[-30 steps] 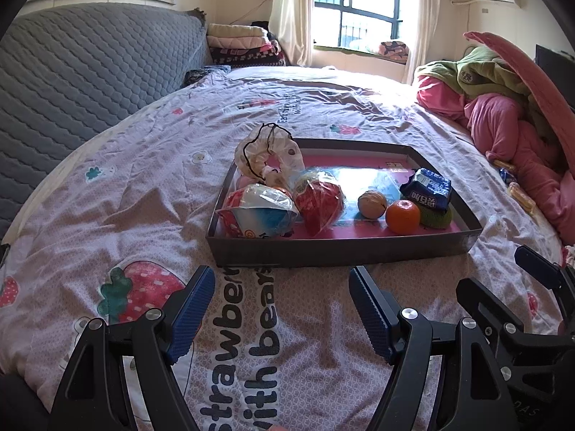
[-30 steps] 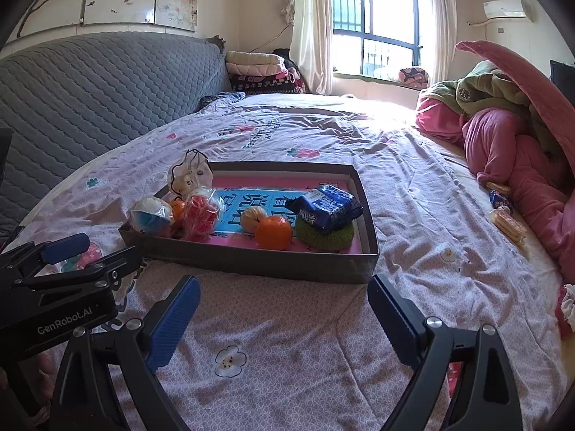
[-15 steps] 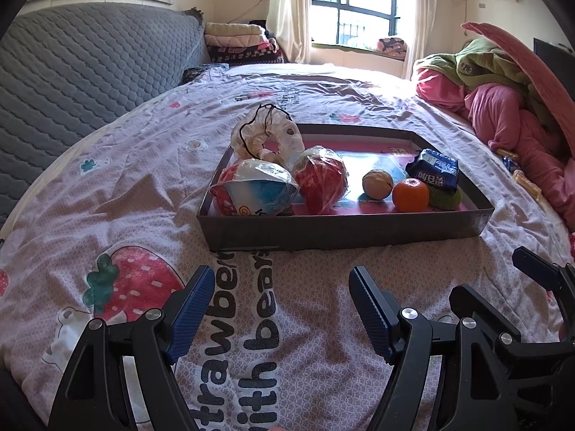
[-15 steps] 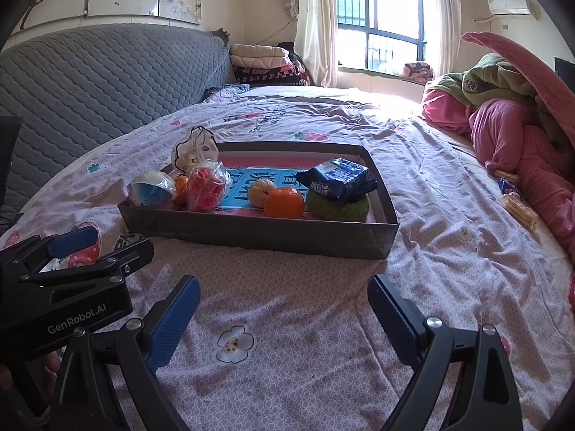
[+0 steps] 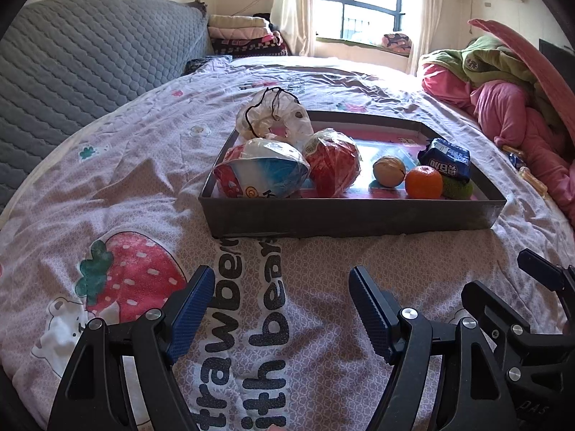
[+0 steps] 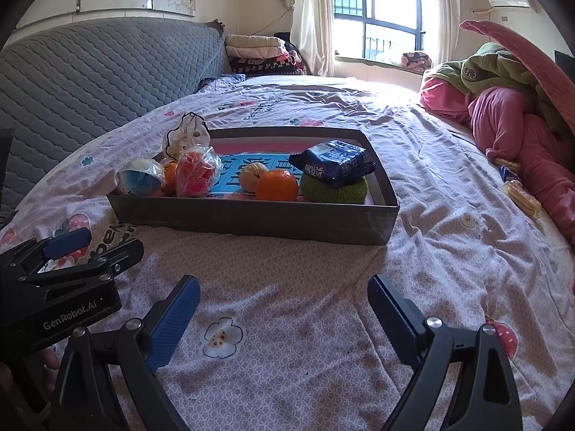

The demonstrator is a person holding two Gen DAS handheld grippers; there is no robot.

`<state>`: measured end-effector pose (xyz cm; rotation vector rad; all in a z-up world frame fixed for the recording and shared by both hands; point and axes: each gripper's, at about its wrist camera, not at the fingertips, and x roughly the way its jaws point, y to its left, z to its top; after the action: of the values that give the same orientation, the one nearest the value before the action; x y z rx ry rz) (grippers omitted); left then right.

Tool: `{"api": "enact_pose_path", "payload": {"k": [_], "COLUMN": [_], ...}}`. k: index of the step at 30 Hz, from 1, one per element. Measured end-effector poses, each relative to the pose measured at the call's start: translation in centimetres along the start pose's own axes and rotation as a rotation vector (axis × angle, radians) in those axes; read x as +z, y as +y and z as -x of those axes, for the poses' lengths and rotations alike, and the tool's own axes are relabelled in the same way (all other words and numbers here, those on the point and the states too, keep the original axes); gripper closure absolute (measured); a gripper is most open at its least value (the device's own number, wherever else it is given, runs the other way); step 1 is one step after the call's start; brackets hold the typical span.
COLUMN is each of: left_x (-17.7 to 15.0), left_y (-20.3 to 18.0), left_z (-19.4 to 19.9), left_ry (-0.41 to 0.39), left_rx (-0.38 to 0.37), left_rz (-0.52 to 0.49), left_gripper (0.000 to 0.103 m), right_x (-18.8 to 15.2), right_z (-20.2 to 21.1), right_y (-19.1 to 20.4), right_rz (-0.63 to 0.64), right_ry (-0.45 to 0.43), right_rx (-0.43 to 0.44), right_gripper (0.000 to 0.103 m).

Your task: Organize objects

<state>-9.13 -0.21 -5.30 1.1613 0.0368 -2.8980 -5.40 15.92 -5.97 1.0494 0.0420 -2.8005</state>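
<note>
The left gripper (image 5: 281, 292) has its jaws spread wide with nothing between them, only the printed pink bedsheet (image 5: 143, 186) of the bed below. The right gripper (image 6: 284, 301) is the same: jaws well apart, empty, over bare sheet. In the right wrist view the left gripper sits at the lower left of the frame.

Beyond both, in the middle of each frame, lies one shallow dark rectangular cardboard tray (image 5: 352, 212) with a pink and blue printed floor. Inside it I count seven things clearly. At its left end: one white drawstring pouch with a black cord (image 5: 275, 116) at the far corner, one blue-and-white wrapped ball (image 5: 262, 174) at the near corner, and one red ball in clear plastic wrap (image 5: 332, 167) just beside it. Towards the right: one tan walnut-like ball (image 5: 389, 171), one orange fruit (image 5: 424, 182) near the front wall, and one dark blue snack packet (image 6: 332, 163) resting on one green fuzzy round pad (image 6: 334, 190).

A second small orange thing (image 6: 171, 176) peeks between the wrapped balls in the right wrist view; what it is I cannot tell.

At the right edge of both frames is a heap of pink and green bedding (image 6: 503, 115).
</note>
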Motion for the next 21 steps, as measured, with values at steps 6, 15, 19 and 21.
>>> {"api": "enact_pose_path", "payload": {"k": [6,15,19,21], "left_x": [-0.08,-0.07,-0.08,-0.07], "left_y": [-0.09,-0.02,-0.05,-0.09], "left_z": [-0.27,-0.32,-0.3,-0.33], "left_ry": [0.007,0.009,0.007,0.006], "left_rx": [-0.005,-0.005,-0.006,-0.005], "left_rz": [-0.002,0.004,0.003,0.002], "left_gripper": [0.025,0.025,0.025,0.025], "right_x": [-0.12,-0.15,-0.15,-0.17], "right_z": [-0.24,-0.24,-0.21,-0.22], "right_y": [-0.17,-0.07,-0.03,-0.01], "right_rz": [-0.006,0.003,0.004,0.005], "right_ry": [0.008,0.006,0.007,0.008], "right_rx": [-0.002,0.001,-0.001,-0.002], "right_gripper": [0.009,0.009,0.009,0.009]}}
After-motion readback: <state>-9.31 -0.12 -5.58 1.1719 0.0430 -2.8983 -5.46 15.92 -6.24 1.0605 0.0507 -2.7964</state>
